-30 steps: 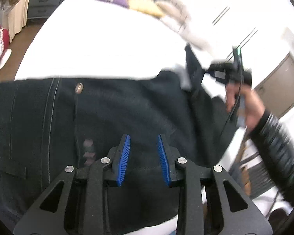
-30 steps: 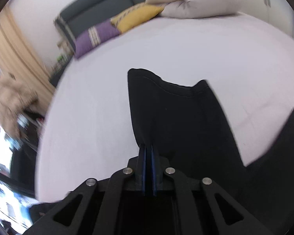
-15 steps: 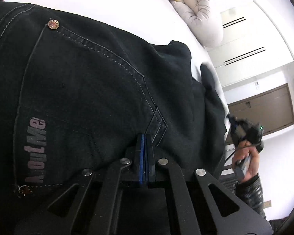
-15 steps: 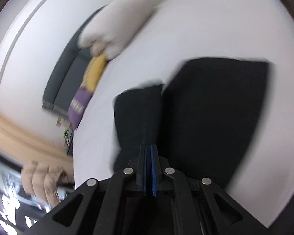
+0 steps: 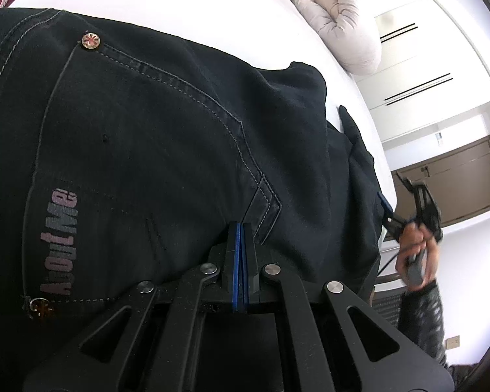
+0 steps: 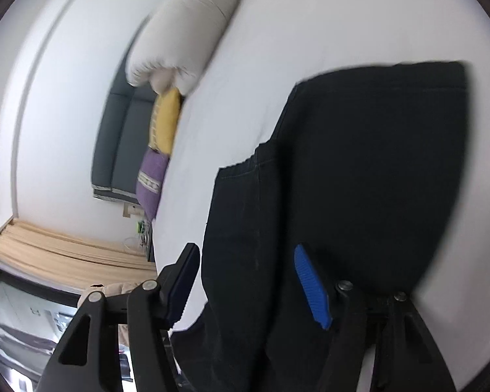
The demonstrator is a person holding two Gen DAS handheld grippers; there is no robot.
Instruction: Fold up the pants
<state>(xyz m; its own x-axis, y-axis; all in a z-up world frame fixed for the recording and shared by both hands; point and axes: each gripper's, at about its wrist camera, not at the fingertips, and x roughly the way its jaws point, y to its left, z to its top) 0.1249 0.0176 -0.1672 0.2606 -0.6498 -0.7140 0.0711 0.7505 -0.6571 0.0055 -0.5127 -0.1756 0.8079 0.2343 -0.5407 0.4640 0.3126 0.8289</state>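
Right gripper (image 6: 248,281) jaws now wide, just released pants (image 6: 359,179) leg onto bed (image 6: 310,32). Left gripper (image 5: 240,228) jaws pinched on pants near pocket. Leg fold laid.

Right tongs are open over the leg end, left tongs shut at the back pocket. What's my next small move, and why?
Probably draw the right tongs back clear of the pants. Their pads stand wide apart with the dark leg fabric lying loose between them on the white bed, so nothing is gripped there. The left tongs are shut at the pocket corner and can hold the waist end in place.
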